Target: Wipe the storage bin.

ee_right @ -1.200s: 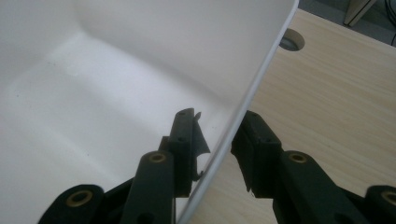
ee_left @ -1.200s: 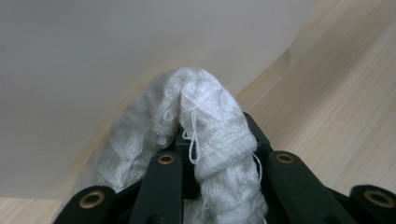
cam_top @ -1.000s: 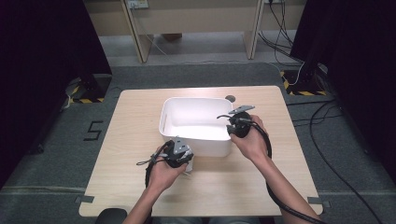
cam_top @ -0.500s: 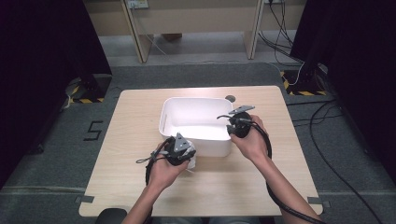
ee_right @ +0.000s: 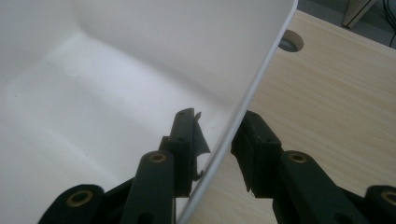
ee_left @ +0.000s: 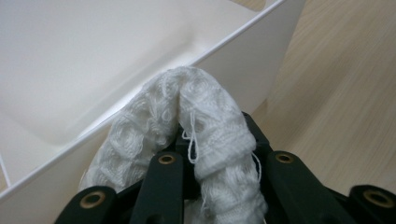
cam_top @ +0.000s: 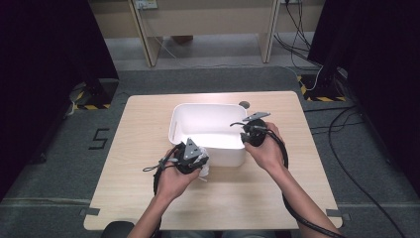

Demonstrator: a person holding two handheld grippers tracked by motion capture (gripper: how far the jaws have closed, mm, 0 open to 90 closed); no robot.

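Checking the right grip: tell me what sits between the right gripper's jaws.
The white bin's side wall runs between the right gripper's jaws, one jaw inside the bin and one outside, as the right gripper view shows.

White tub (cam_top: 178,115) between two tongs, seemingly gripped.

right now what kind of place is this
Probably a lab recording bay: a bare wooden table, black curtains, hazard tape and loose cables on grey floor.
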